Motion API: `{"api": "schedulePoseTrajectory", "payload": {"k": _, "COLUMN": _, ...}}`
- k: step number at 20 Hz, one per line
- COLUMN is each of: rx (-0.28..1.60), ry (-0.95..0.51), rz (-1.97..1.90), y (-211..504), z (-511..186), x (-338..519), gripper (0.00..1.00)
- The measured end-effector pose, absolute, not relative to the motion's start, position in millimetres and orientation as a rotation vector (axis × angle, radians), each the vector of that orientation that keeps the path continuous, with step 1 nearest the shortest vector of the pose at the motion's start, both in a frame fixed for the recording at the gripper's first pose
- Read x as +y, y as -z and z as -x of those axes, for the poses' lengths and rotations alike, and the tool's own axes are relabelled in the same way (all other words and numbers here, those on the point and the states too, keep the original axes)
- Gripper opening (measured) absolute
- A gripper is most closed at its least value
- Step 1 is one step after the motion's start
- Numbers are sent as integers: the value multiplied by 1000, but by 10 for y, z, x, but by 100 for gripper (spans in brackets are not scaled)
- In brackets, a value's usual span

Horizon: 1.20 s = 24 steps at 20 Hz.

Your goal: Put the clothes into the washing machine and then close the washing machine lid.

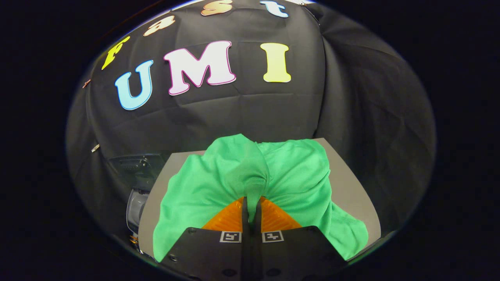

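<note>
Soft matt green cloth garment (pixel 218 183) bunches between the tool (pixel 252 207) fingers, draped over a smooth matt grey tabletop (pixel 351 187).

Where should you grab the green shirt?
Right where the hand-held gripper has it now: on the raised fold in the middle of the green shirt, coming from above. The cloth bunches up into a ridge there and runs down between the two fingers, which are shut on it. The rest spreads out over the grey table, so there's little to pinch.

Shirt (pixel 250 183) on table (pixel 351 187), perhaps lifted
</note>
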<state>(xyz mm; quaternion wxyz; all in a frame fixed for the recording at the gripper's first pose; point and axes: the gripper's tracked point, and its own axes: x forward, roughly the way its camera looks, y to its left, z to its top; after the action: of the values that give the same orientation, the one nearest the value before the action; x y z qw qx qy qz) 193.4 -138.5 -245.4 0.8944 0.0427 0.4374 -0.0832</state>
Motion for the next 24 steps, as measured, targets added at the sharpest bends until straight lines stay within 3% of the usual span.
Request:
{"api": "schedulePoseTrajectory", "payload": {"k": 8, "rx": 633, "ry": 120, "rz": -136, "y": 1183, "z": -2138, "x": -1095, "gripper": 4}}
{"api": "schedulePoseTrajectory", "payload": {"k": 15, "rx": 391, "ry": -37, "rz": -125, "y": 175, "z": -2308, "x": -317, "gripper": 4}}
{"api": "schedulePoseTrajectory", "payload": {"k": 24, "rx": 385, "ry": -352, "rz": -177, "y": 107, "z": -2201, "x": 1122, "gripper": 4}}
